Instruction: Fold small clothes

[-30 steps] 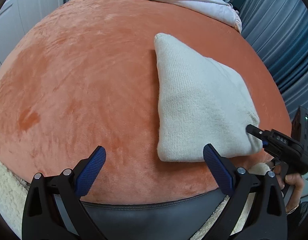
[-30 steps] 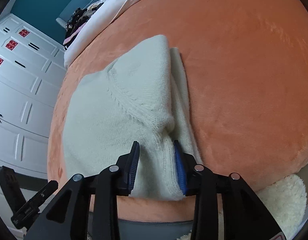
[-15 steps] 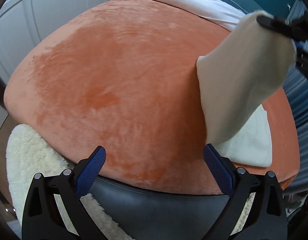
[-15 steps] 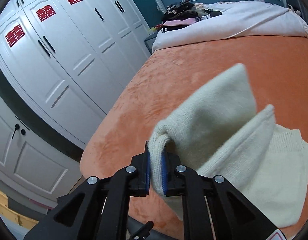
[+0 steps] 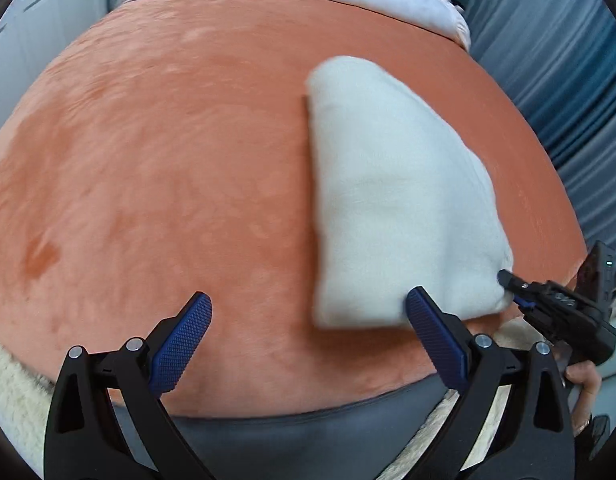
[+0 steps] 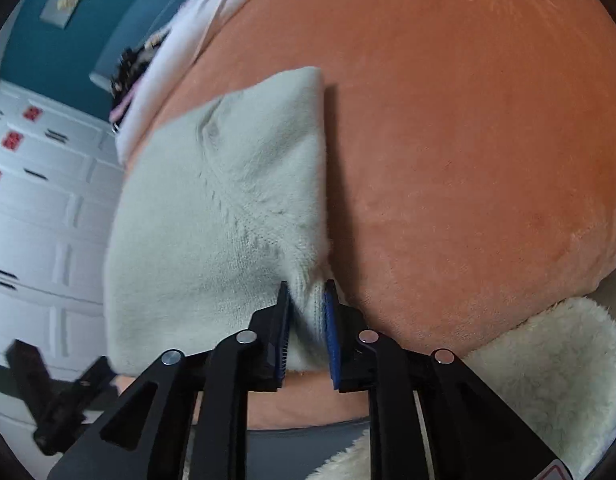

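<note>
Right gripper pinches the folded cream sweater's near corner on the orange blanket; left gripper hangs wide open, empty.

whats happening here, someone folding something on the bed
Yes. A person with a gripper in each hand is folding a small cream sweater on an orange blanket. The right gripper pinches the near corner of the sweater, which lies folded flat on the blanket. The left gripper is open and holds nothing, just in front of the sweater's near edge.
</note>
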Motion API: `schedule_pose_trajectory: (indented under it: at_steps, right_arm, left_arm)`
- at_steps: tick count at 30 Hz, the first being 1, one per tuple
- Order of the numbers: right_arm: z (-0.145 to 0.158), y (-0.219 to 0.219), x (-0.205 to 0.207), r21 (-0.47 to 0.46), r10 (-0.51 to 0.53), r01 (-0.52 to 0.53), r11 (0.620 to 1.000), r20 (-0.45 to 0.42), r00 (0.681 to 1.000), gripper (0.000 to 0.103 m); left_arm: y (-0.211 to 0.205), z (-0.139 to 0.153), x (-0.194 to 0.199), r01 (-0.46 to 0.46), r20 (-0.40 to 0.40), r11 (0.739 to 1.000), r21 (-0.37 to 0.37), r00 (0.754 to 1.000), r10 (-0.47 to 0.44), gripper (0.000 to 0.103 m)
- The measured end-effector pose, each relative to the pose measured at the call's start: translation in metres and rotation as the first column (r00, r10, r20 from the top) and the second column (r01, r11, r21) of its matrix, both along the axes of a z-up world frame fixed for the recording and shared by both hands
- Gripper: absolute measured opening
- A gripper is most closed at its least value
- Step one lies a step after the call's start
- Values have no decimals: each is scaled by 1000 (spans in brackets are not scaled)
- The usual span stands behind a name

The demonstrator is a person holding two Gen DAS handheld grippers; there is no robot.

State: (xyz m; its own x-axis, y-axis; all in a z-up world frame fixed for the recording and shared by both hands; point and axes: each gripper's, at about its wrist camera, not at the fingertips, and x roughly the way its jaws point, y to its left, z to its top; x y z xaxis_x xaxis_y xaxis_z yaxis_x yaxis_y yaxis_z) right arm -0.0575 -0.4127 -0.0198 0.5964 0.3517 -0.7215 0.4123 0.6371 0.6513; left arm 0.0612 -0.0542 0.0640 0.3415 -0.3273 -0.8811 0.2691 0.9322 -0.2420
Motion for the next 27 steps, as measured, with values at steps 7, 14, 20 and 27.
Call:
schedule_pose_trajectory:
  at_steps: [7,14,20,27]
  right_arm:
    - [34,-25,15,-79,35,-30,996,60,998,55]
    - [23,22,-22,3,66,-66,998,33,997,55]
    - [14,21,-51,109,-3,0,994,31,1000,55]
    - [33,-11,-67,82,-80,73,994,82,993,55]
  left_arm:
    - [-34,-10,22,-4,-16,1000,-3,1000,4,96]
    - [-18,19,1,59,33,996,-74,998,-57,96]
    - [-94,42,-47,455,167,888,69,872,-460,98]
    - [-209,-25,-84,654,165,650,386,645,-747,98]
